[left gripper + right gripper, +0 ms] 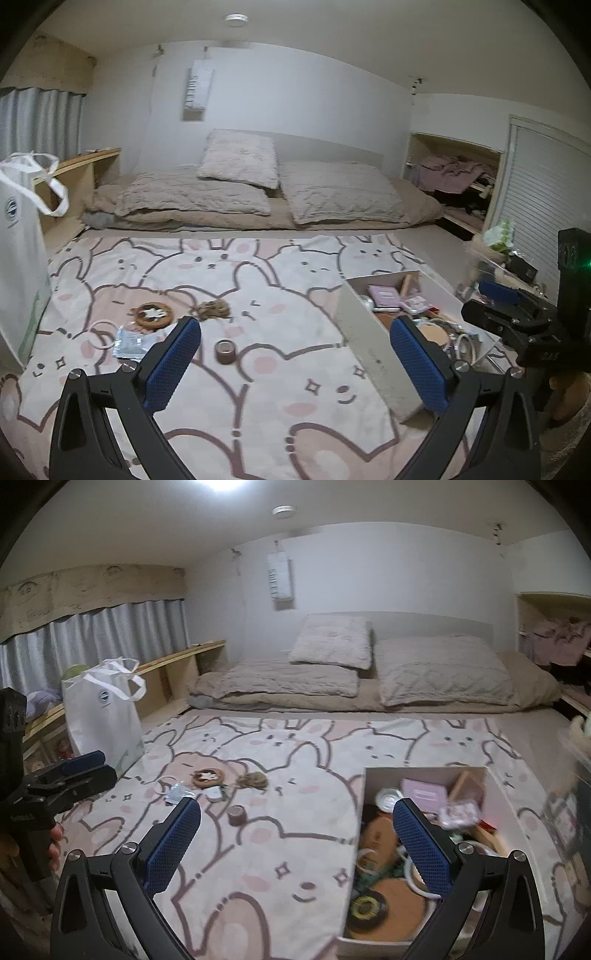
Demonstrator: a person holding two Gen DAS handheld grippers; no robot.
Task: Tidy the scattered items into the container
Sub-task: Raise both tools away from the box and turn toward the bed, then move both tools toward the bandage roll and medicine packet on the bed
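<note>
Scattered on the bunny-print rug [280, 398] lie a brown tape roll [226, 350], a round wooden coaster [153, 314], a twine bundle [214, 309], a white ring [101, 334] and a clear packet [131, 341]. My left gripper [295, 365] hovers open and empty just short of the tape roll. The open cardboard box [369, 350] at right holds several items. My right gripper [297, 845] is open and empty, its right finger over the box [424, 770]. In that view the tape roll [236, 814], coaster [208, 777] and twine [253, 781] lie to the left.
A white tote bag [103, 720] stands at the rug's left edge beside a low wooden shelf [173, 664]. Pillows and bedding [258, 192] lie beyond the rug. An open closet [458, 177] and clutter [498, 243] sit at right. A hand [55, 845] holds the left gripper.
</note>
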